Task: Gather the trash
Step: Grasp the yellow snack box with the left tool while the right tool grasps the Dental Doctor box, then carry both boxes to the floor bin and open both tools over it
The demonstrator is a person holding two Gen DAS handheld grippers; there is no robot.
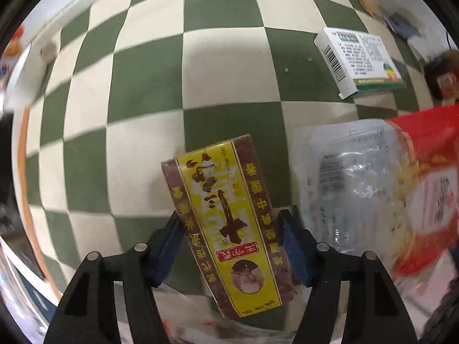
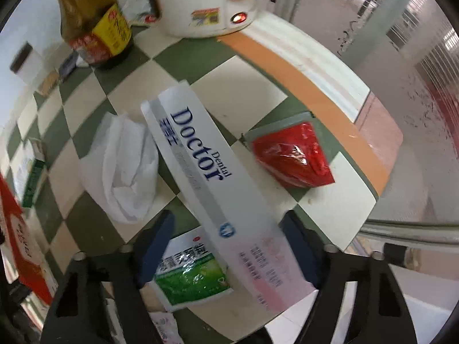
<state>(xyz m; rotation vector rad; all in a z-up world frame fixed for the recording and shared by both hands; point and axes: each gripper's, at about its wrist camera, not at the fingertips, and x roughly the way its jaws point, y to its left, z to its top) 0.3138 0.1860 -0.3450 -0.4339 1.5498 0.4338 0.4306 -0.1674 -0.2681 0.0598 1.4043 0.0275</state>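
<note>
My left gripper (image 1: 229,238) is shut on a brown and yellow carton (image 1: 226,223) with Chinese print, held above the green and cream checked tablecloth (image 1: 143,71). My right gripper (image 2: 229,238) is shut on a long white "Dental Doctor" toothpaste box (image 2: 206,177), which tilts up to the left over the table. Under it lie a green and white sachet (image 2: 189,278), a crumpled white tissue (image 2: 123,166) to the left and a red foil wrapper (image 2: 292,157) to the right.
A white medicine box (image 1: 355,60) lies at the far right of the left wrist view, with a clear and red plastic bag (image 1: 387,186) nearer. A brown sauce bottle (image 2: 91,20) and a white cooker (image 2: 200,3) stand at the back. The table edge (image 2: 315,91) is orange.
</note>
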